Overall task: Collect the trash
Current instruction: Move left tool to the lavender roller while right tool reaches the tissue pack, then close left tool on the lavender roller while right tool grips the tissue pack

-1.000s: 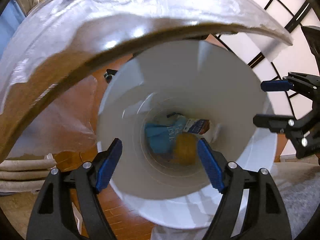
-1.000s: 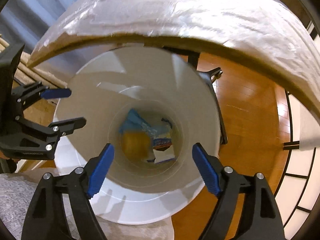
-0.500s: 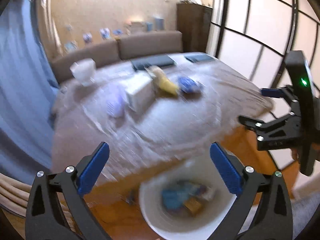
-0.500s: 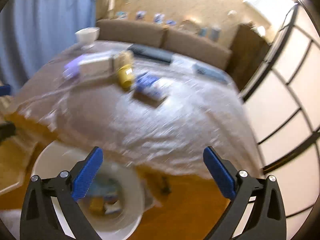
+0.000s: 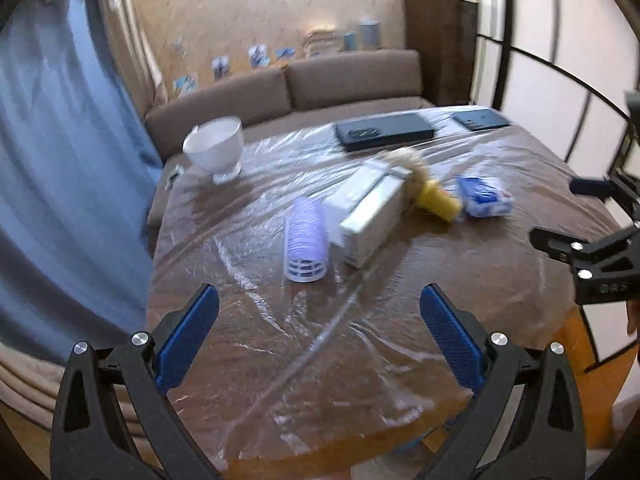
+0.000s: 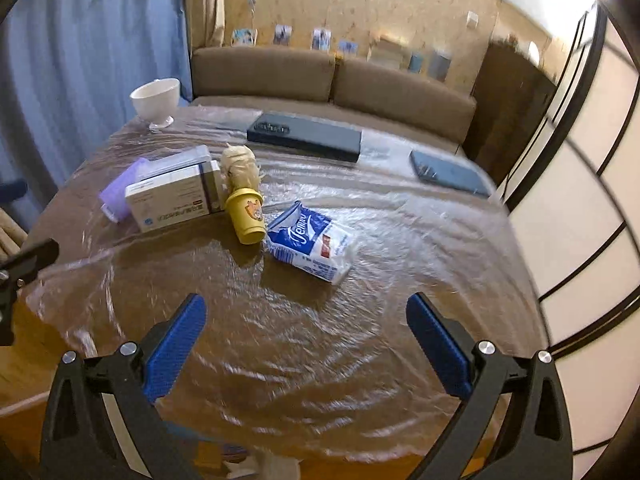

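Observation:
On the plastic-covered brown table (image 5: 360, 340) (image 6: 304, 344) lie a lilac ribbed container (image 5: 306, 240) (image 6: 120, 190) on its side, a white carton box (image 5: 372, 216) (image 6: 176, 198), a yellow cup (image 5: 436, 200) (image 6: 246, 218) with crumpled paper (image 6: 240, 164) stuffed in it, and a blue-and-white tissue pack (image 5: 484, 196) (image 6: 310, 242). My left gripper (image 5: 320, 344) is open above the table's near edge, nothing between its blue pads. My right gripper (image 6: 306, 346) is open too, empty, short of the tissue pack. The right gripper (image 5: 592, 236) also shows at the left wrist view's right edge.
A white footed bowl (image 5: 216, 148) (image 6: 156, 100) stands at the far left of the table. A black flat box (image 5: 384, 130) (image 6: 304, 138) and a dark tablet (image 5: 482, 120) (image 6: 450, 174) lie at the far side. Behind are a brown sofa (image 6: 332, 76), blue curtain (image 5: 60, 184) and panelled screen (image 6: 580, 200).
Both grippers rose out of the white bin and tilted up, so the views went from the bin's inside to the tabletop. Their jaws stand wider than a second ago.

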Demonstrator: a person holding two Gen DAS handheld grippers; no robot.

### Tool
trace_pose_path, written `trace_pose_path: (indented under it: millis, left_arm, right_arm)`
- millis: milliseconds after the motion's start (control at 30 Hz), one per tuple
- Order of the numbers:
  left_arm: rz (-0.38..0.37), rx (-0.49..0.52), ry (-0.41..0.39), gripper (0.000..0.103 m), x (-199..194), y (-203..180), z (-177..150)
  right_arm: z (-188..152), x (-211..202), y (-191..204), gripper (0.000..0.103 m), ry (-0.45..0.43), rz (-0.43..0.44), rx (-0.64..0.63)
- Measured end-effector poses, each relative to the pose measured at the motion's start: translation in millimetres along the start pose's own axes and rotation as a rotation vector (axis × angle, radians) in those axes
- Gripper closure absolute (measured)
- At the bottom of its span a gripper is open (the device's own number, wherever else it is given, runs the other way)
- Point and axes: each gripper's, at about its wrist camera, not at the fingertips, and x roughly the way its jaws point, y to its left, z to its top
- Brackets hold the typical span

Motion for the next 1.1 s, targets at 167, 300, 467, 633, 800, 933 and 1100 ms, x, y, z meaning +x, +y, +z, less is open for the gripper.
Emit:
trace_pose_path:
  millis: [167, 300, 467, 633, 800, 933, 1100]
  left_arm:
    - [-0.027, -0.078, 0.045, 0.002, 28, 19, 7]
    - [-0.014, -0.092, 0.081, 0.002, 52, 26, 12]
    - [-0.015, -0.107, 0.114, 0.002, 77, 34, 15]
    - [-0.036, -0.112, 0.129, 0.011, 94, 38, 20]
    - [-0.044, -0.081, 0.144, 0.023, 106, 36, 25]
    - [-0.034, -0.051, 0.139, 0.026, 109, 32, 27]
    - [-0.053, -0.048, 0.138, 0.036, 111, 32, 29]
  right_arm:
    - [12, 32, -9, 0.005, 0.063, 0.038, 0.099]
    - [16, 53, -13, 0.005, 0.087, 0.024, 0.127]
    - [20, 67, -15, 0.005, 0.095, 0.014, 0.146]
    - [24, 80, -15, 0.009, 0.094, 0.004, 0.143]
    - [27, 92, -16, 0.017, 0.115, 0.004, 0.157]
    - [27, 94, -17, 0.018, 0.11, 0.004, 0.169]
    - [29, 97, -14, 0.019, 0.104, -0.002, 0.163]
